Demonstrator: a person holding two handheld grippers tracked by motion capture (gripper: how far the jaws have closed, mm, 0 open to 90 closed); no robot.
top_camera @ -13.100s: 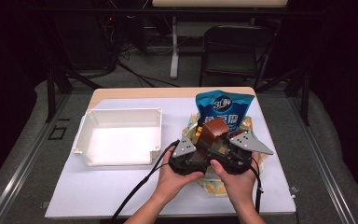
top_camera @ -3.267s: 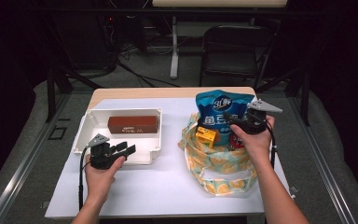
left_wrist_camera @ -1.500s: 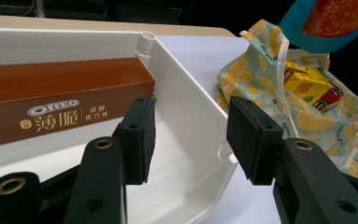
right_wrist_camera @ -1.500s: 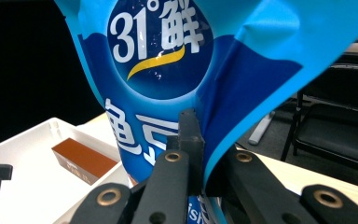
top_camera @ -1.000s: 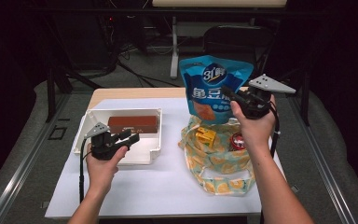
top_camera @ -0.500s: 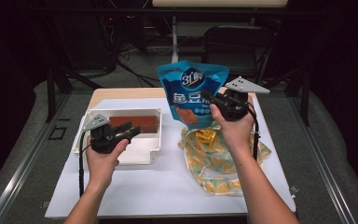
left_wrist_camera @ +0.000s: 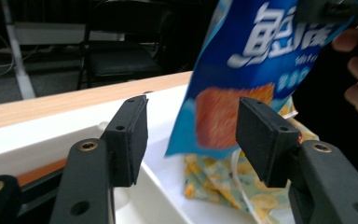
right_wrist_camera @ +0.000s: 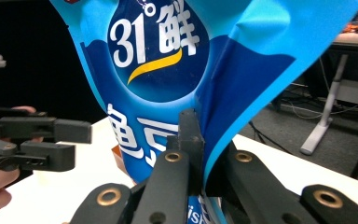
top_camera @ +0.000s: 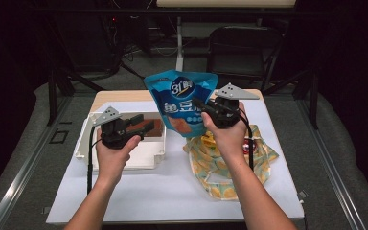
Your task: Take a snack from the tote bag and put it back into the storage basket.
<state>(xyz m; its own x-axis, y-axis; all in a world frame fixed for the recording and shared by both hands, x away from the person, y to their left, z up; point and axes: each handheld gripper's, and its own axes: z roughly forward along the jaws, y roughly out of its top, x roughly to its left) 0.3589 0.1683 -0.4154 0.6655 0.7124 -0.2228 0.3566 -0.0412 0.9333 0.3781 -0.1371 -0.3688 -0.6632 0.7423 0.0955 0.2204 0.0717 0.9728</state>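
While the left gripper point(top_camera: 141, 125) hangs with jaws apart and just opened wider, nothing between them, over the white tray point(top_camera: 87, 143), the blue snack bag point(top_camera: 182, 103) (light, crinkly, slippery) hangs right of the tray, clamped at its edge by the right gripper point(top_camera: 202, 106), the best hold.

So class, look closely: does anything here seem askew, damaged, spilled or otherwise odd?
Nothing is spilled or torn. The blue snack bag hangs tilted in the air, creased where the right gripper pinches it. The yellow patterned cloth bag lies crumpled on the table.
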